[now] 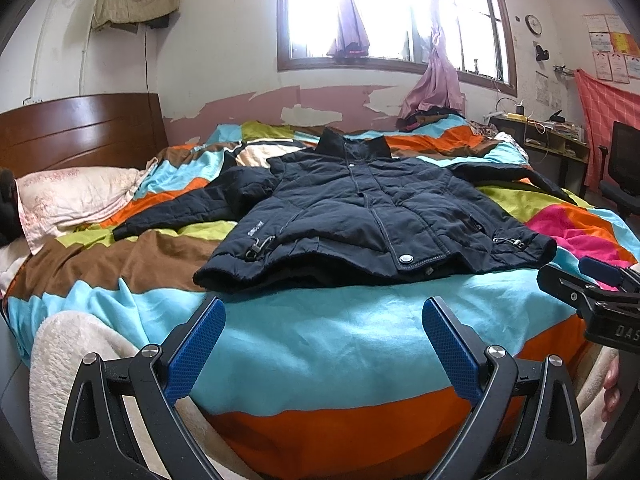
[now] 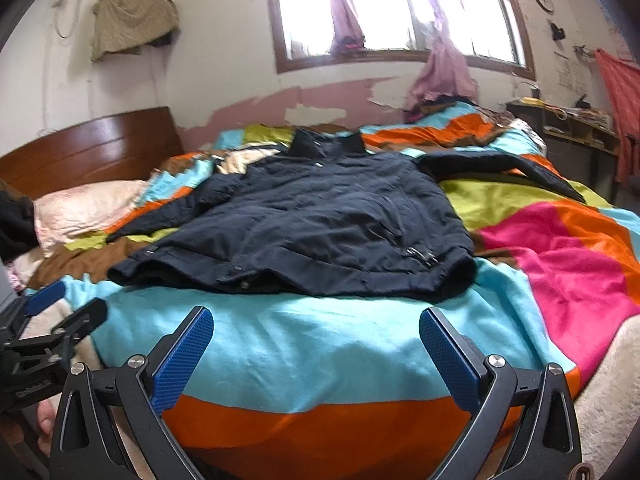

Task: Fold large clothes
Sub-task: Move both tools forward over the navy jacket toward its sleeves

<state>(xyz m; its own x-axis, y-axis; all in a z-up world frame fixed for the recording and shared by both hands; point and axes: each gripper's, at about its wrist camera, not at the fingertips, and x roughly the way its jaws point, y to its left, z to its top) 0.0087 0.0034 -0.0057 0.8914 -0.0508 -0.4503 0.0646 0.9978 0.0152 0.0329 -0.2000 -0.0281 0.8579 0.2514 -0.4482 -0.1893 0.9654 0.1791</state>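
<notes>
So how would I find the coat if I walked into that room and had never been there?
Look at the big bed under the bright window, covered with a blanket of blue, orange, green and pink patches. In the middle of it lies the dark navy jacket, front side up, sleeves spread out to both sides. It is the only dark, plain thing on that colourful blanket, and it has a silver snap near its hem.

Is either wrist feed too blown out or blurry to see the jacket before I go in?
Left wrist: window glares white, but the jacket is sharp, stitching and snap clear. Right wrist: same window glare, jacket softer and slightly smeared, detail lost. Both bend the room at the edges. Left gripper and right gripper stand open.
</notes>
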